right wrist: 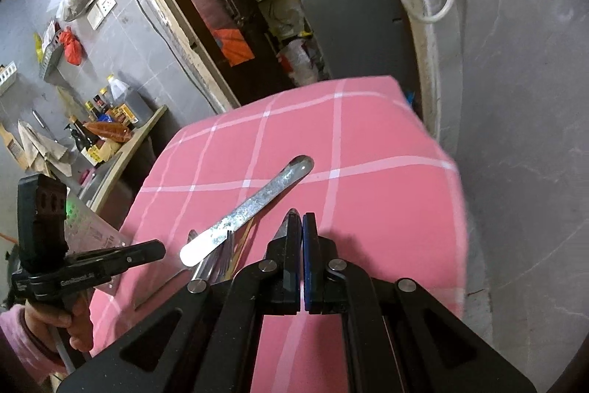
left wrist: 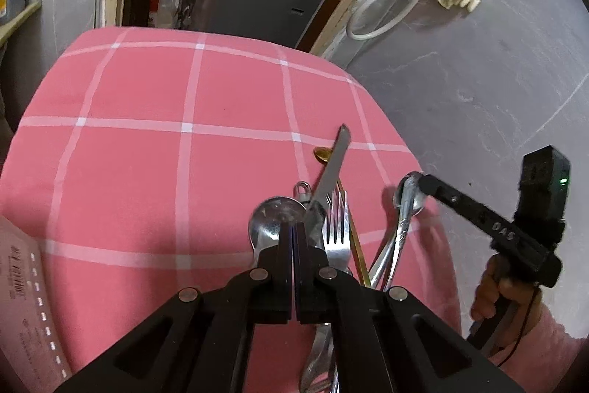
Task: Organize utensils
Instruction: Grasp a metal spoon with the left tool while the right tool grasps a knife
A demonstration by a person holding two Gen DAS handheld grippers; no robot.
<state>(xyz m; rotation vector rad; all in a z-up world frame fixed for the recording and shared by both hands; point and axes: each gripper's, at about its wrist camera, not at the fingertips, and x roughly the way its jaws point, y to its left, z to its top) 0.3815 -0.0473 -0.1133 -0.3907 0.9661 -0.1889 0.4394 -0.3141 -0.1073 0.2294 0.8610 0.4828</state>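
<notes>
A pile of utensils lies on the pink checked cloth: a table knife across a fork, a gold spoon and a large steel spoon. My left gripper is shut, its tips in front of that large spoon's bowl. I see nothing pinched between its pads. From the right wrist view the left gripper looks bare beside the knife. My right gripper is shut on the bowl rim of an ornate spoon, whose bowl is raised off the cloth. In its own view the right gripper hides most of that spoon.
The cloth's right edge drops off close to the pile, with grey floor beyond. A printed paper lies at the left edge. A hand holds the right tool. A counter with bottles stands left of the table.
</notes>
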